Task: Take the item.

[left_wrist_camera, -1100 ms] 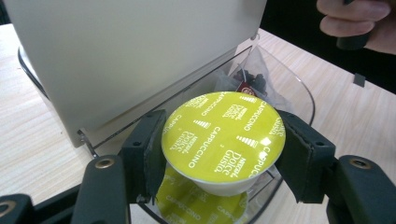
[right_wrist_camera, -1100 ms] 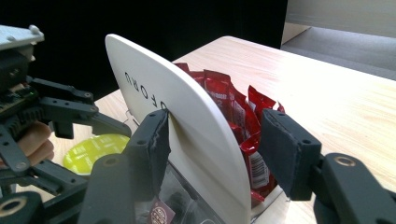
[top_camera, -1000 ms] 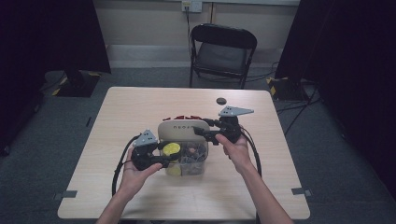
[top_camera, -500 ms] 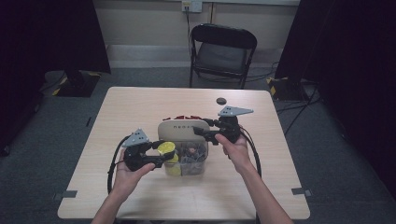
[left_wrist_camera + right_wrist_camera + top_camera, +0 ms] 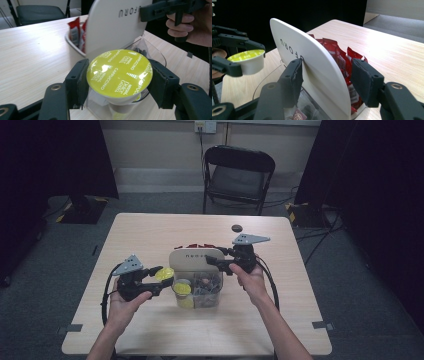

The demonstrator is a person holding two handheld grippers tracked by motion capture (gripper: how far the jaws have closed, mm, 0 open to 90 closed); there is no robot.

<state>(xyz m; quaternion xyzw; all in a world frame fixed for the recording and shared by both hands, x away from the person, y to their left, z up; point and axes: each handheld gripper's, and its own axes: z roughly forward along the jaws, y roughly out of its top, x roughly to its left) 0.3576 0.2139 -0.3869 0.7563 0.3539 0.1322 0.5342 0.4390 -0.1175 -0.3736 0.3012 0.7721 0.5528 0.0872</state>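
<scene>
The left hand-held gripper (image 5: 161,279) is clamped on a yellow-lidded coffee capsule (image 5: 119,72), its pads pressing the rim from both sides, and carries it just left of the organiser box (image 5: 196,290) on the table (image 5: 150,230); another yellow capsule (image 5: 182,289) sits in the box's clear front compartment; red sachets (image 5: 337,58) fill the compartment behind the white divider panel (image 5: 317,65). The right hand-held gripper (image 5: 325,77) straddles that panel's right edge, one pad touching it, the other apart, so the jaws are part open and steady the box rather than pinch it. To do this well, the capsule is best kept level, lid up, held by the rim without squeezing harder, and carried clear of the box wall; the right side should hold firm.
</scene>
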